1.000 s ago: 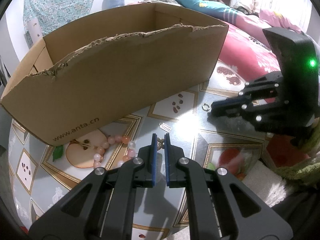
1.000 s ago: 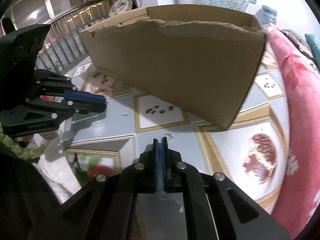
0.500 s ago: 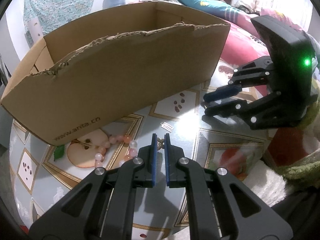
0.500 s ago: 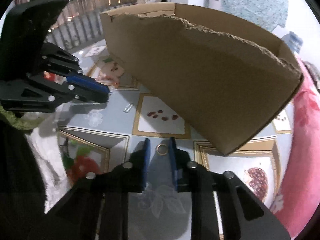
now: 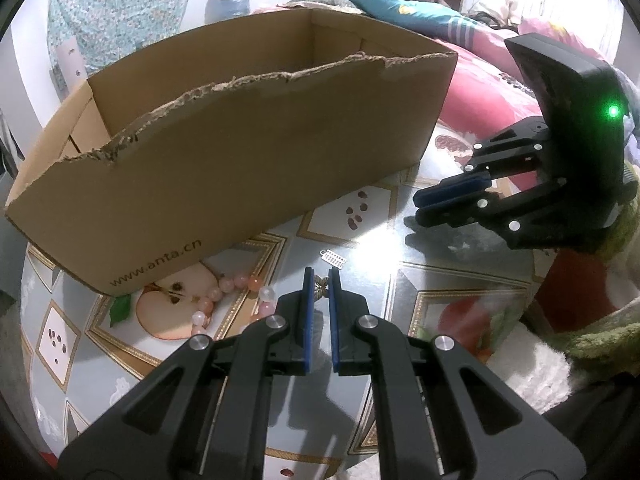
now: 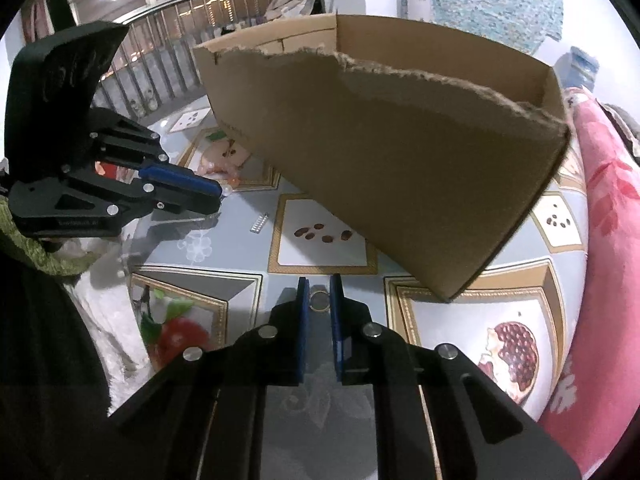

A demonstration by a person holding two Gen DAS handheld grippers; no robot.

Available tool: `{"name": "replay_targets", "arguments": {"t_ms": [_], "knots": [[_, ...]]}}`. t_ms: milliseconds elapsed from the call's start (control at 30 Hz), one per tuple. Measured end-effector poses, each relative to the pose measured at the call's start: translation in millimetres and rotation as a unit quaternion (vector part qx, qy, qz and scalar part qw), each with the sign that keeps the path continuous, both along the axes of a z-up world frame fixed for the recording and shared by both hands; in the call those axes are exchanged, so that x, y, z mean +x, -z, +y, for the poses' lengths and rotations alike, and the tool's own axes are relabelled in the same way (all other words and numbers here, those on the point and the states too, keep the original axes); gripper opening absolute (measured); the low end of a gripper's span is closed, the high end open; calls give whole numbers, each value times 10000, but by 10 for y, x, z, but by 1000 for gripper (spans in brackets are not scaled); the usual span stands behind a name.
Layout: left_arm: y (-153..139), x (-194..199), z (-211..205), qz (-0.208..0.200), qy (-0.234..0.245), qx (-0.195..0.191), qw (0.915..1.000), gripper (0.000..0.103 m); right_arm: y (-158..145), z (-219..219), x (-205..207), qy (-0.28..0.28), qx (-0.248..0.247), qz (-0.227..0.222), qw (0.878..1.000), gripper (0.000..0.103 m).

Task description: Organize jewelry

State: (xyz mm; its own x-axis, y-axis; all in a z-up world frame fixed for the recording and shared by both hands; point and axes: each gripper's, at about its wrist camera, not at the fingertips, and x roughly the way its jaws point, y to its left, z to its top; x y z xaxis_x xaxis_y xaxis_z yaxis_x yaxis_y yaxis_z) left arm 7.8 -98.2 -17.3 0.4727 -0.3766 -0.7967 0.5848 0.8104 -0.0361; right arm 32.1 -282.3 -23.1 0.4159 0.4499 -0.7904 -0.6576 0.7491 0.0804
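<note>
Step in hand: picking up small pieces for the cardboard box [image 5: 240, 152]; left gripper [image 5: 321, 286] has its fingers narrow, pinched on a small butterfly charm [image 5: 321, 285] at lower centre of the left view; right gripper [image 6: 319, 298], jaws just closing, holds a narrow gap around a ring [image 6: 319, 301] at lower centre of the right view, pads apparently touching it; pink bead bracelet [image 5: 224, 296] and a small silver clasp [image 5: 333, 258] lie on the patterned tabletop [image 5: 400, 280]. Next move, judged: lift each piece clear and carry it over the box's torn rim.
</note>
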Motion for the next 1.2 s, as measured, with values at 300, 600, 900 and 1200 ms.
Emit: {"name": "replay_targets", "arguments": {"t_ms": [300,600,900,1200], "knots": [[-444,-91,159,-353,93,-522,9980,6,-561,-4,-145,123,519,-486,9974,10],[-995,170,222,-856,93,-1100,9902,6,-1046,24,224,794,1112,-992,9856,11],[-728,1065,73,-58,-260,-892,9957,6,-712,215,936,1364,926,-2,9863,11],[-515,1343,38,313,-562,-834,9944,13,-636,195,1184,1590,1146,340,9800,12]]}}
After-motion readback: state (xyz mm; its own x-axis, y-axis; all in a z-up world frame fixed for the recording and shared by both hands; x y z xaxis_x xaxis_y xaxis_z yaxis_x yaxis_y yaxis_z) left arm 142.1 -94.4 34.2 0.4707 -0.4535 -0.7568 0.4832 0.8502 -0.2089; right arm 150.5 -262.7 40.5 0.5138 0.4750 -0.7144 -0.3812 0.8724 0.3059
